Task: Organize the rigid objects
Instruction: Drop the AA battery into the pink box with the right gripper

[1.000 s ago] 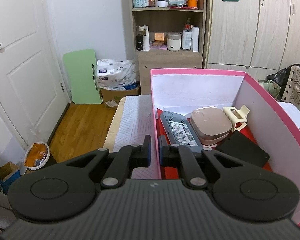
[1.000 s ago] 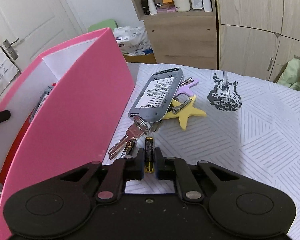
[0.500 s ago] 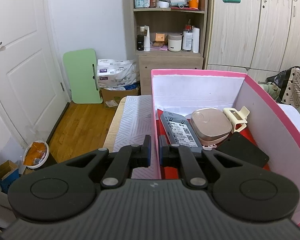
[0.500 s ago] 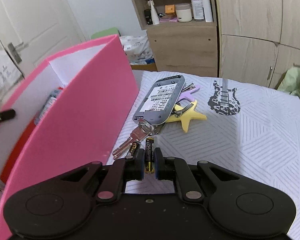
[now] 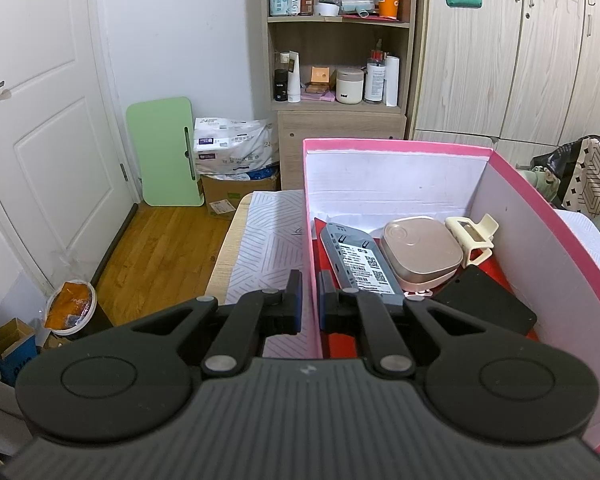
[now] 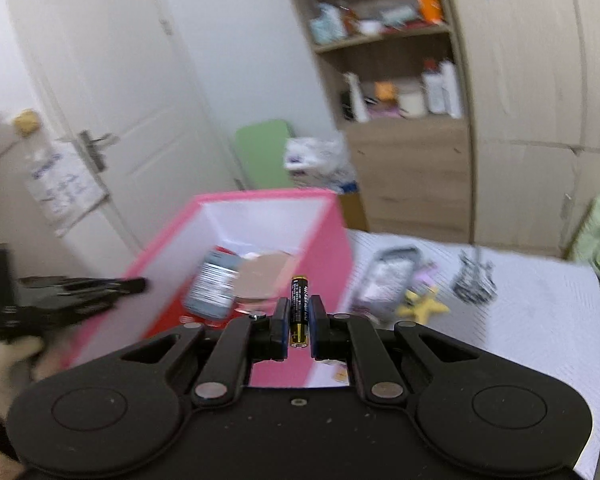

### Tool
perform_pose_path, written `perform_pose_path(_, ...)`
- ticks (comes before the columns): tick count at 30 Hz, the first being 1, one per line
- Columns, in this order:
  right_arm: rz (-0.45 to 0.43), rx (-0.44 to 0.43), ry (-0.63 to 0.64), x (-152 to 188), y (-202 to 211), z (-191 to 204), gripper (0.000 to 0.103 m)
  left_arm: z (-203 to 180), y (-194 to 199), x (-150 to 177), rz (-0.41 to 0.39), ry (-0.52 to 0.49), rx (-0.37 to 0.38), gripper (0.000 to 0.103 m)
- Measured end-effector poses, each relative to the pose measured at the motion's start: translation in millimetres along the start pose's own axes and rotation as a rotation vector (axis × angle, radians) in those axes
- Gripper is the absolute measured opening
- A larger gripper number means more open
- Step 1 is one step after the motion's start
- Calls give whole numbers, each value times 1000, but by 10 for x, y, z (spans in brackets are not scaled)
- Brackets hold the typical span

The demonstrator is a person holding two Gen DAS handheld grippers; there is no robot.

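The pink box [image 5: 396, 145] stands open on the table, and my left gripper [image 5: 310, 300] is shut on its left wall. Inside lie a grey labelled device [image 5: 358, 264], a rose-gold compact [image 5: 420, 250], a cream hair claw [image 5: 474, 236] and a flat black item [image 5: 484, 308]. My right gripper [image 6: 299, 306] is shut on a black and gold battery [image 6: 299, 288], held up in the air at the near end of the pink box [image 6: 260, 194]. This view is blurred. The left gripper [image 6: 134, 285] shows at the box's left side, held by a gloved hand [image 6: 8, 364].
On the patterned tablecloth [image 6: 520, 320], right of the box, lie another grey device [image 6: 388, 280] and a yellow star [image 6: 420, 306], near a black guitar figure [image 6: 474, 280]. A shelf unit [image 5: 336, 60], wardrobes and a white door [image 5: 40, 120] stand beyond the table.
My right gripper has risen off the table with the battery and swung left, so it now looks into the box. The left gripper has not moved.
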State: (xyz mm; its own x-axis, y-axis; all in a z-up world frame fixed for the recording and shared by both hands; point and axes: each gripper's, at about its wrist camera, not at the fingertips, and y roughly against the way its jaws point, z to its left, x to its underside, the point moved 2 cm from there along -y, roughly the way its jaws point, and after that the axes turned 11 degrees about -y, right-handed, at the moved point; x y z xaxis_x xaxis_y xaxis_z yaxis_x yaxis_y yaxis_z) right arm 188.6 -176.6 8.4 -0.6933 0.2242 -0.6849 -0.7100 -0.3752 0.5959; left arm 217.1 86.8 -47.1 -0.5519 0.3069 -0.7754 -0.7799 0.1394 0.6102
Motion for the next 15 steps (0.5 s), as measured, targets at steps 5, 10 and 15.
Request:
perform_pose_path(5, 36, -109, 52, -40, 27, 351, 11, -2, 2, -1, 0, 1, 1, 8)
perform_pose_path(10, 109, -136, 118, 58, -182, 638, 11, -10, 0, -6, 0, 3, -2, 8)
perform_pose_path(15, 195, -86, 191, 151, -597, 821, 11, -13, -3, -9, -2, 14, 4, 8)
